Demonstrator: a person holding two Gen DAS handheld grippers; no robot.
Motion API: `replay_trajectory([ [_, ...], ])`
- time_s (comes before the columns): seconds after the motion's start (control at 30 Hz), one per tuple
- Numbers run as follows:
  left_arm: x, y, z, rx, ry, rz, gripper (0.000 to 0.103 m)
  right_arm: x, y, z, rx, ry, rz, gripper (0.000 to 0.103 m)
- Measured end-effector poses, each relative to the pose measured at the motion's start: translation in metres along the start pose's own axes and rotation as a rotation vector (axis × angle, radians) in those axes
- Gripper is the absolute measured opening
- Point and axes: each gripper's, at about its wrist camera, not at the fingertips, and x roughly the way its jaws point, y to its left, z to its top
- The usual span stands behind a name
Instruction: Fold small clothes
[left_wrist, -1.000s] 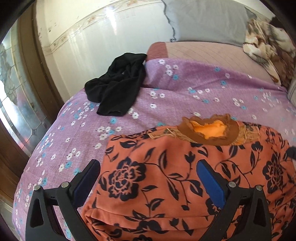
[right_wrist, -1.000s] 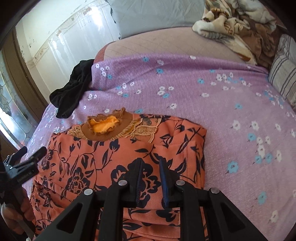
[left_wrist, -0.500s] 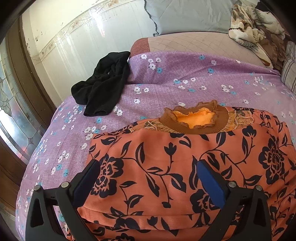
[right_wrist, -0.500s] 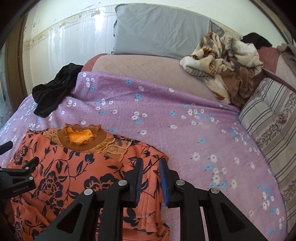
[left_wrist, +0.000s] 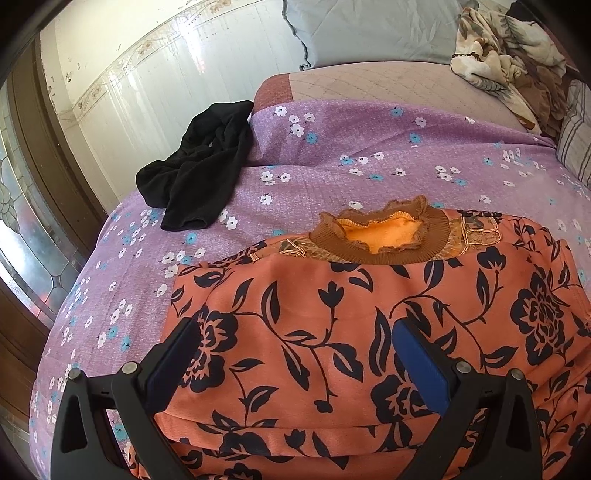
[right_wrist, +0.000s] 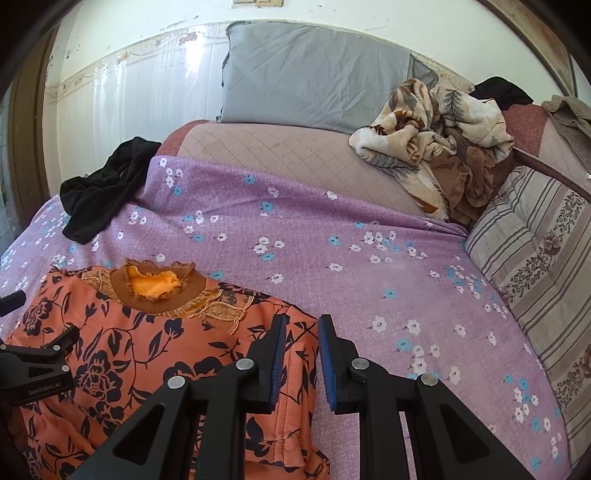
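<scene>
An orange fleece top with black flower print (left_wrist: 332, 325) lies flat on the purple flowered bedsheet (right_wrist: 332, 251), its brown ribbed collar (left_wrist: 384, 236) pointing away from both claws toward the grey pillow (right_wrist: 314, 77); its long axis runs side to side. The left claw (left_wrist: 291, 354) is spread wide above the top's left part. The right claw (right_wrist: 301, 354), slightly parted and gripping nothing, hangs over the top's right edge. A crumpled black garment (left_wrist: 199, 173) lies far ahead-left.
</scene>
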Motion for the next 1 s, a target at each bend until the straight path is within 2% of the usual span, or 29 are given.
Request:
replay_trajectory([
  [0.2, -0.002, -0.002, 0.0, 0.01, -0.009, -0.005, 0.103, -0.014, -0.016, 0.007, 0.03, -0.075, -0.056, 0.023],
  [0.6, 0.001, -0.005, -0.002, 0.027, -0.004, -0.007, 0.103, -0.011, -0.079, 0.01, 0.161, -0.057, -0.165, 0.024],
  [0.73, 0.001, -0.008, -0.004, 0.04, -0.003, -0.008, 0.103, -0.005, -0.095, 0.009, 0.205, -0.03, -0.166, 0.024],
  [0.83, 0.001, -0.01, -0.005, 0.045, -0.003, -0.012, 0.103, 0.005, -0.102, 0.005, 0.236, 0.022, -0.142, 0.024],
  [1.0, 0.002, -0.015, -0.007, 0.064, -0.003, -0.017, 0.103, 0.023, -0.089, -0.005, 0.203, 0.124, -0.095, 0.025],
])
